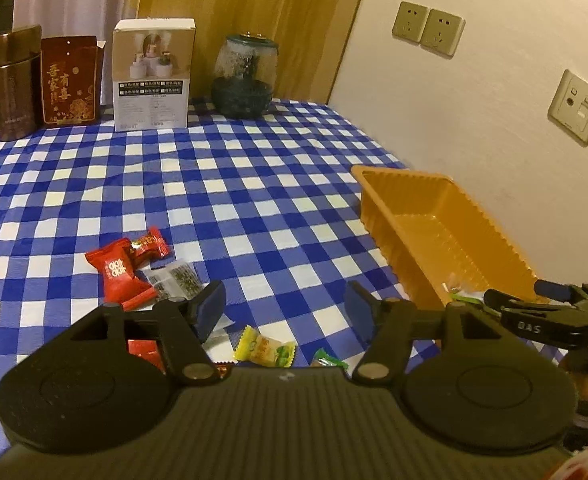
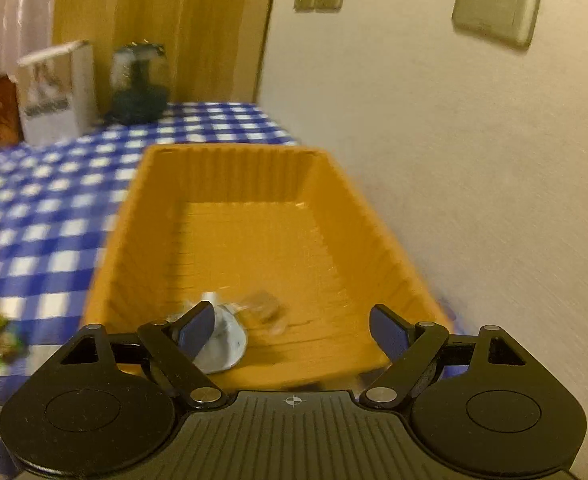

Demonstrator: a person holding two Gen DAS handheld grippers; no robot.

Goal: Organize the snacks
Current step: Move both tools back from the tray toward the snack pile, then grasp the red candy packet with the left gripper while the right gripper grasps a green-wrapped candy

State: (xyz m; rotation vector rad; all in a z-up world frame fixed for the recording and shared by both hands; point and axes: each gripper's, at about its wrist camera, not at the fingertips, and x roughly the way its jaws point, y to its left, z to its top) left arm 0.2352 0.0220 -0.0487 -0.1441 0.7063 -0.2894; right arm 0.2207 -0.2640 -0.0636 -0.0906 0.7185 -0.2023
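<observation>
An orange plastic tray [image 1: 454, 232] stands at the table's right side by the wall; it fills the right wrist view [image 2: 221, 184]. A white wrapped snack [image 2: 223, 340] and a clear wrapped one [image 2: 263, 312] lie at its near end. My right gripper [image 2: 294, 328] is open and empty above the tray's near end; it also shows in the left wrist view [image 1: 550, 308]. My left gripper [image 1: 285, 312] is open and empty over loose snacks: a red packet [image 1: 119, 274], a red candy [image 1: 149, 242], a dark speckled packet [image 1: 175, 278], a yellow candy [image 1: 263, 346] and a green candy [image 1: 328, 360].
A blue and white checked cloth [image 1: 213, 184] covers the table. At the back stand a brown tin [image 1: 13, 84], a red box [image 1: 71, 80], a white box [image 1: 153, 74] and a glass jar [image 1: 245, 76]. The wall with sockets [image 1: 428, 28] runs along the right.
</observation>
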